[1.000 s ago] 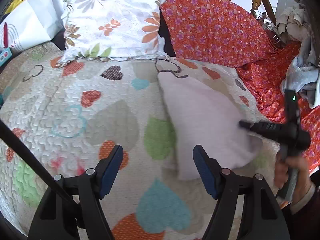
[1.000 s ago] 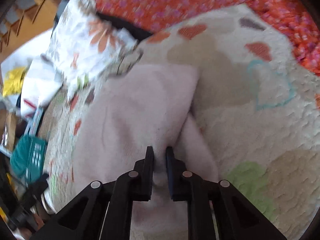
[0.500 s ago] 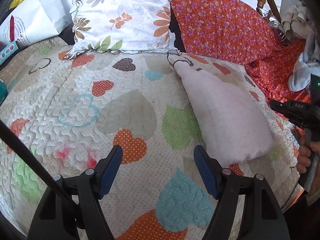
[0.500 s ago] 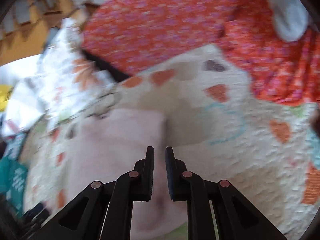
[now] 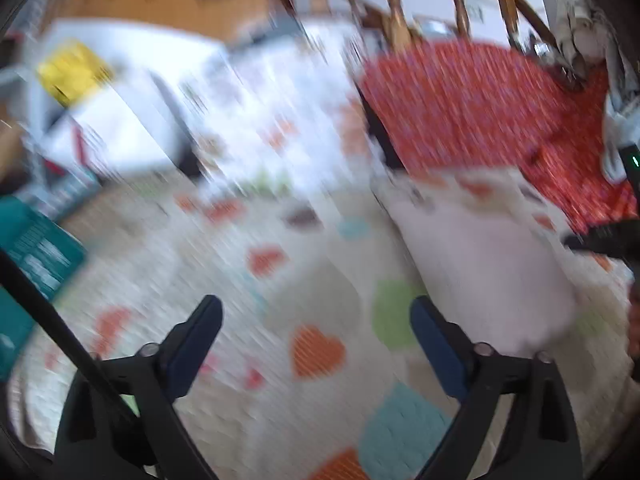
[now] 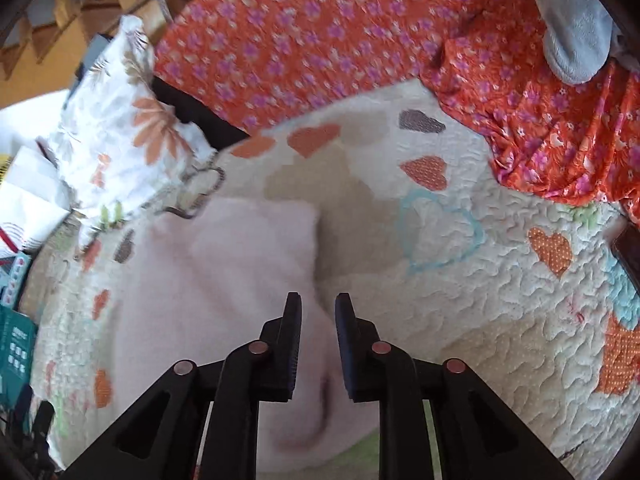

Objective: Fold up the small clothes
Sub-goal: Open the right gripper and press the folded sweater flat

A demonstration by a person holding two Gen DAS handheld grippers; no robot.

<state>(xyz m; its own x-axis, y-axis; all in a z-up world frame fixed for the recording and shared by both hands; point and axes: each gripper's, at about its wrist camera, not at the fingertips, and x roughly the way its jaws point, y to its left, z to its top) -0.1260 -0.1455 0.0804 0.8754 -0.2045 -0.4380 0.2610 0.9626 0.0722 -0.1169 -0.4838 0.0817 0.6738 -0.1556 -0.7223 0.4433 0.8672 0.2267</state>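
A pale pink folded garment (image 6: pixel 224 280) lies flat on the heart-patterned quilt (image 6: pixel 500 280). In the blurred left wrist view it lies at the right (image 5: pixel 488 272). My right gripper (image 6: pixel 318 308) hovers over the garment's near right edge, jaws a little apart and holding nothing. My left gripper (image 5: pixel 316 316) is wide open and empty above the quilt (image 5: pixel 280 280), left of the garment. The right gripper shows as a dark shape (image 5: pixel 600 240) at the right edge of the left wrist view.
A floral pillow (image 6: pixel 120 136) and an orange flowered cloth (image 6: pixel 320 40) lie at the back. A grey garment (image 6: pixel 576 28) sits at the far right. A teal box (image 5: pixel 36 248) and a white bag (image 5: pixel 112 120) are at the left. A dark phone (image 6: pixel 628 248) lies on the quilt's right edge.
My right gripper has let go of the pink garment, lifted off it and opened slightly. The left gripper has pulled back and is moving fast, blurring its view.
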